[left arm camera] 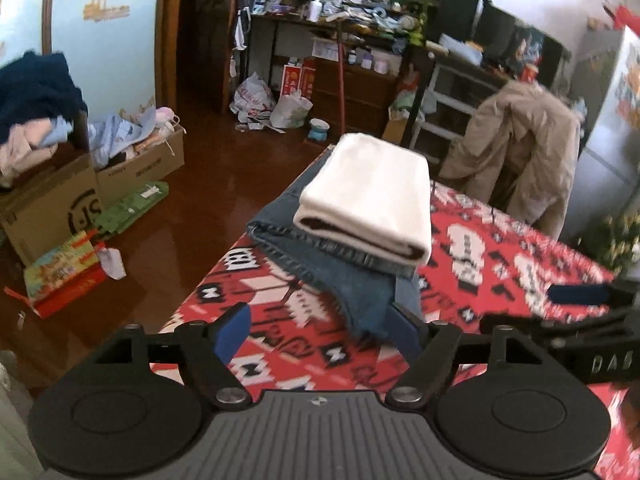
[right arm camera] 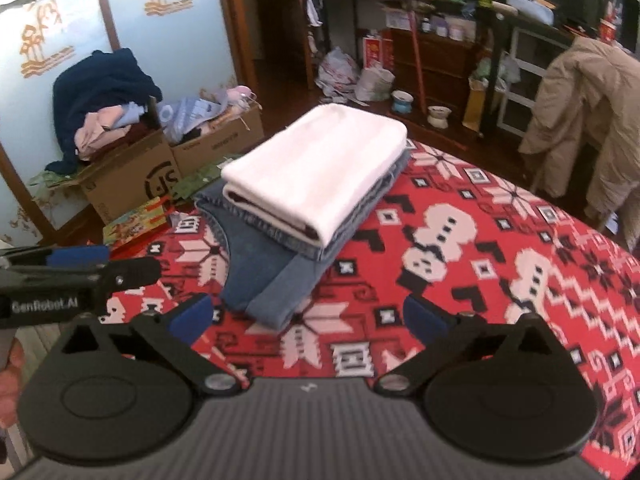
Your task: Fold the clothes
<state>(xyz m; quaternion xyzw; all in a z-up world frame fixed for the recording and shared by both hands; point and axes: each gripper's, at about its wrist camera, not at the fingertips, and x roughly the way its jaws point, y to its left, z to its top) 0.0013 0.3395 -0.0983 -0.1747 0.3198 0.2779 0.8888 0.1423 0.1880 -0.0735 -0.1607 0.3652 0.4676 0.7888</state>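
Observation:
A folded white garment [left arm camera: 370, 200] [right arm camera: 316, 176] lies on top of folded blue jeans [left arm camera: 340, 280] [right arm camera: 264, 276] at the far left corner of a table under a red patterned cloth [left arm camera: 500, 256] [right arm camera: 480, 248]. My left gripper [left arm camera: 320, 332] stands open just short of the jeans' near edge, nothing between its blue pads. My right gripper [right arm camera: 308, 316] is open wide, its pads on either side of the jeans' near corner and clear of the denim. The right gripper shows at the right edge of the left wrist view, and the left gripper at the left edge of the right wrist view.
Cardboard boxes [right arm camera: 132, 172] heaped with unfolded clothes [right arm camera: 104, 92] stand on the dark floor left of the table. A beige coat [right arm camera: 588, 120] hangs over a chair behind the table. Cluttered shelves [right arm camera: 420, 20] line the back wall. Books [left arm camera: 64, 268] lie on the floor.

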